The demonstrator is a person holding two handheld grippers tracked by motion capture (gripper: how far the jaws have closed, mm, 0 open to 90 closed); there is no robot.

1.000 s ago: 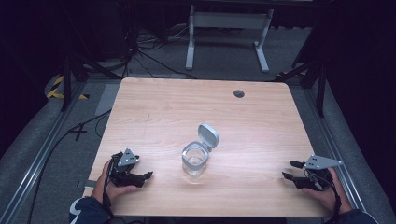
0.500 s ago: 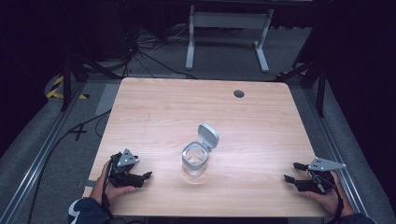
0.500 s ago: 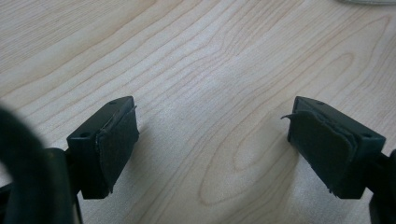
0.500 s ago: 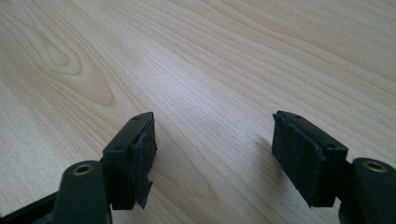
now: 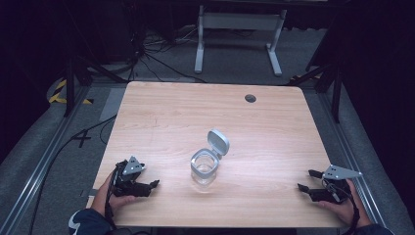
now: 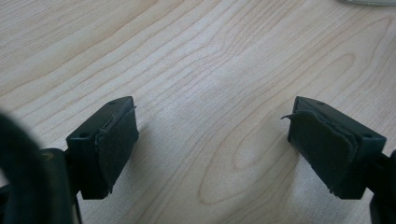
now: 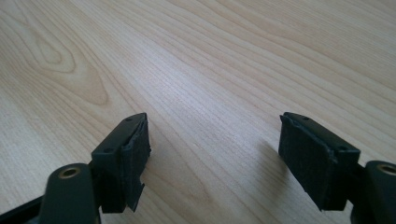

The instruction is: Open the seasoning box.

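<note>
A clear glass jar (image 5: 204,168) with its grey hinged lid (image 5: 218,142) flipped open stands near the middle of the wooden table (image 5: 195,112). My left gripper (image 5: 153,185) rests at the front left, held by a hand, its jaws open and empty, pointing right toward the jar. In the left gripper view the gripper (image 6: 212,144) has bare wood between its pads, and the jar's edge (image 6: 369,2) shows at the top right. My right gripper (image 5: 309,180) sits at the front right, open and empty. The right gripper view has the gripper (image 7: 215,151) over bare wood.
A round cable hole (image 5: 250,98) lies near the table's far edge. Beyond the table stand a white metal frame (image 5: 239,34) and cables on the dark floor. The table's front edge runs just below both hands.
The right gripper has drifted slightly to the right and toward the front edge. The left gripper and the jar have stayed put.
</note>
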